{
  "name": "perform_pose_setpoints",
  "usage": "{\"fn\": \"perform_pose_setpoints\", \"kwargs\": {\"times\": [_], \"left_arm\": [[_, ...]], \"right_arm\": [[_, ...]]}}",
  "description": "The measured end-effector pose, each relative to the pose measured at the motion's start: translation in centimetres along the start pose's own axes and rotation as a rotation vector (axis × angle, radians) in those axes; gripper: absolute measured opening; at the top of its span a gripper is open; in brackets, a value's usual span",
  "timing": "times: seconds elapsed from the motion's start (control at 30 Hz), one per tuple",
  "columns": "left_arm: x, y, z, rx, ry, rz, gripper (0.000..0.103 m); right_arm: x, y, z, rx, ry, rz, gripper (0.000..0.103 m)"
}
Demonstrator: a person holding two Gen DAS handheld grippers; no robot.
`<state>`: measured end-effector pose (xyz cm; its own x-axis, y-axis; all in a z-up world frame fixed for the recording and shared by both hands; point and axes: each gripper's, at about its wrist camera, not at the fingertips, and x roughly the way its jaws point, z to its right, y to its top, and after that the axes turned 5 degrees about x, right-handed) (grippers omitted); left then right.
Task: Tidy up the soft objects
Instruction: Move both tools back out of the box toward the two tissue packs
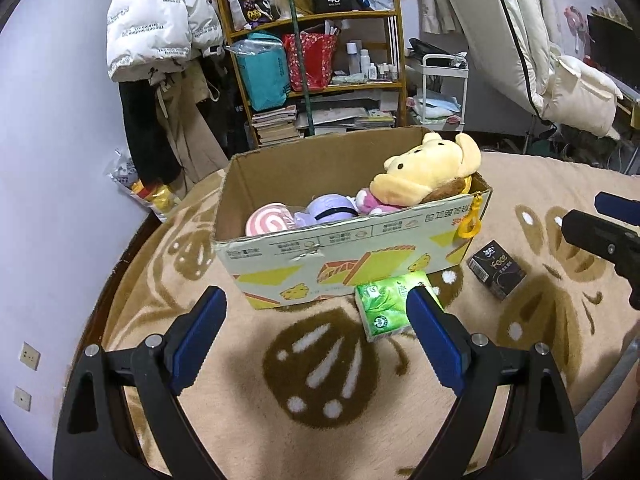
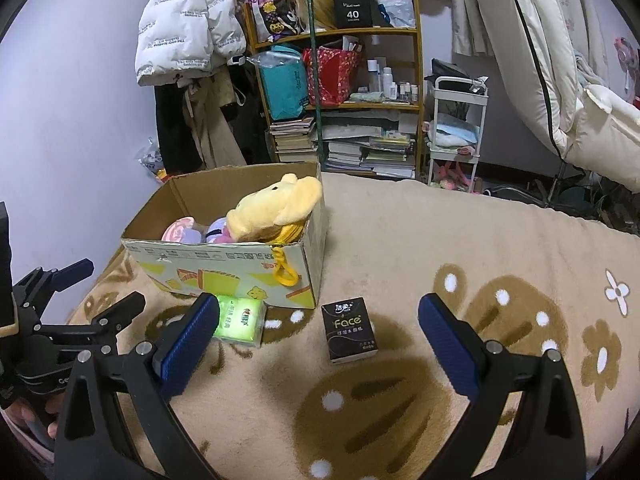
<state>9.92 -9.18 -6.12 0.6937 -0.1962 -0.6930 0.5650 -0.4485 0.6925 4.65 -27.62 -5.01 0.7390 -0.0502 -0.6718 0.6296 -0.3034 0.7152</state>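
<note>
My left gripper (image 1: 316,320) hangs with its blue fingers spread wide and nothing between them. Just ahead of its right finger lies the green tissue pack (image 1: 394,306) on the beige flower-patterned blanket (image 1: 320,380), touching the base of the cardboard box (image 1: 348,260) beyond. My right gripper (image 2: 318,334) is likewise spread apart and empty. The black "Face" tissue pack (image 2: 350,330) lies flat between and slightly ahead of its fingers, with the green pack past the left fingertip. Further ahead and to the left stands the box, holding a yellow plush bear (image 2: 272,210) that rises over the rim, with pink and purple soft toys (image 2: 188,232) beside it. A yellow clip (image 2: 286,276) hangs down the box's front.
</note>
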Motion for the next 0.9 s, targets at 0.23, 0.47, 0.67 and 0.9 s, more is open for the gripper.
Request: {"fn": "perform_pose_setpoints", "kwargs": {"times": [0.23, 0.47, 0.67, 0.9], "left_arm": [[1.8, 0.1, 0.6, -0.015, -0.035, -0.034, 0.091], [3.8, 0.5, 1.6, -0.011, -0.062, -0.054, 0.091], [5.6, 0.8, 2.1, -0.015, -0.098, -0.094, 0.091], [7.5, 1.0, 2.3, -0.024, -0.094, -0.121, 0.091]], "right_arm": [[1.4, 0.1, 0.5, 0.000, -0.054, -0.008, 0.103], [3.2, -0.1, 1.1, 0.016, -0.068, -0.056, 0.103], [4.5, 0.1, 1.7, 0.045, -0.066, -0.089, 0.103], [6.3, 0.6, 2.4, 0.058, -0.079, -0.120, 0.103]]}}
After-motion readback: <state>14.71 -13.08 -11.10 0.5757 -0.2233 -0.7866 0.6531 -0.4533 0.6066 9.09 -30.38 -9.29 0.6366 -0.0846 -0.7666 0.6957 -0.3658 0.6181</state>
